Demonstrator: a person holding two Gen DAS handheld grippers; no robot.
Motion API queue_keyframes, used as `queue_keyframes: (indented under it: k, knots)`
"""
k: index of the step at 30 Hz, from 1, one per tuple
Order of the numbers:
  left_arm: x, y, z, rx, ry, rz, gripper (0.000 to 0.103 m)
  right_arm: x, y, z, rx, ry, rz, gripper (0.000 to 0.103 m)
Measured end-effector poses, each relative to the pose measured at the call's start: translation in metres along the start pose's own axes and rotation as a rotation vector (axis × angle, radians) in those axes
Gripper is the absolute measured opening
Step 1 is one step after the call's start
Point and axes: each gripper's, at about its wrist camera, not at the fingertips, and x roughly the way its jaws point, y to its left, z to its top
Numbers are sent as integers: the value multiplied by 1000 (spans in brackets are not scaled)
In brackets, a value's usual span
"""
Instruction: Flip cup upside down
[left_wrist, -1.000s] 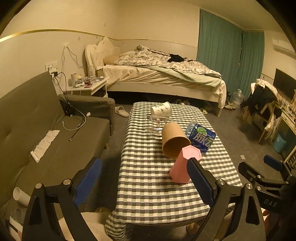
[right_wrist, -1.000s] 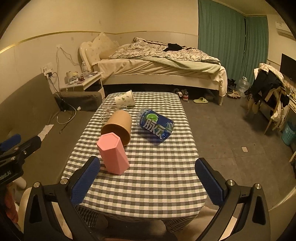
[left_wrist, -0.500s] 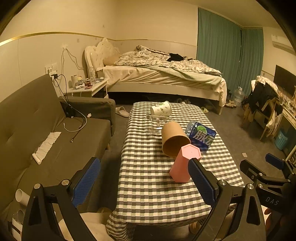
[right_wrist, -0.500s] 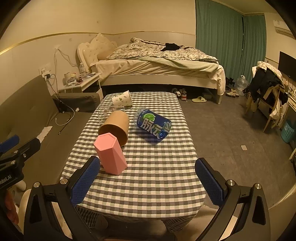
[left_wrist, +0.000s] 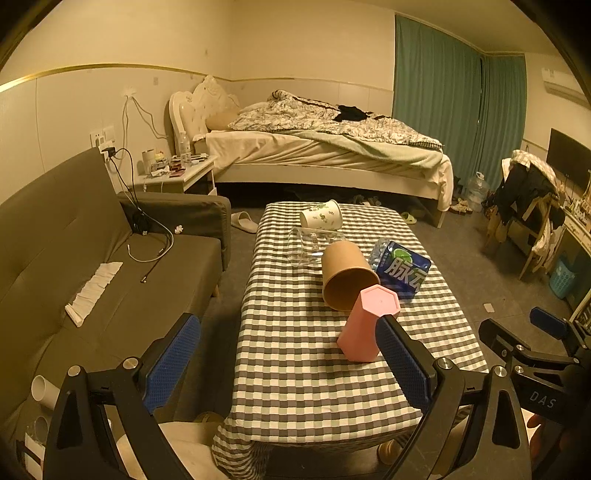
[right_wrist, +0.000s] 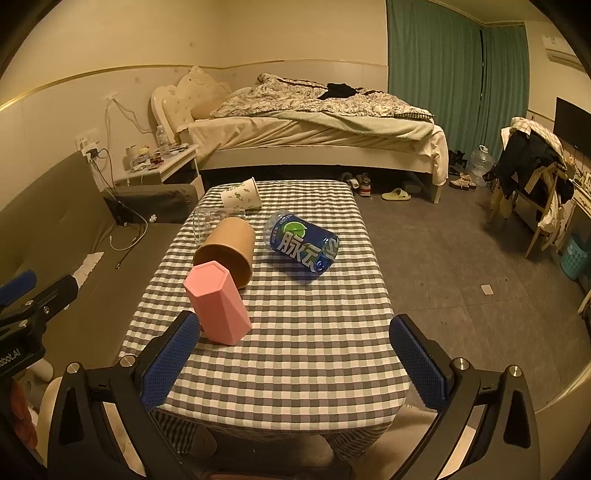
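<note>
— Pink cup (right_wrist: 218, 304), where is it?
— Standing closed end up on the checked table (right_wrist: 295, 354), near its front edge, just before the brown paper cup (right_wrist: 227, 251) lying on its side.
— And the tongs?
— Left gripper (left_wrist: 288, 360) and right gripper (right_wrist: 295, 360) both spread wide, holding nothing.

Left gripper (left_wrist: 288, 363), blue-padded jaws spread wide, above the near end of a grey-and-white checked worktop (left_wrist: 310, 373). Pink hexagonal plastic cup (left_wrist: 364, 326) stands closed end up; behind it lie a brown paper cup (left_wrist: 345, 275), clear glass (left_wrist: 308, 247), white patterned cup (left_wrist: 320, 218) and blue-labelled bottle (left_wrist: 402, 271).
</note>
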Motion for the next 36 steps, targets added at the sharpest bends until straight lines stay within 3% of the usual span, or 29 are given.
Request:
queue_keyframes:
  k: [36]
  knots:
    - [-2,8,-5,-6,2,14,99,4,2,-3,-1,13,-1,103]
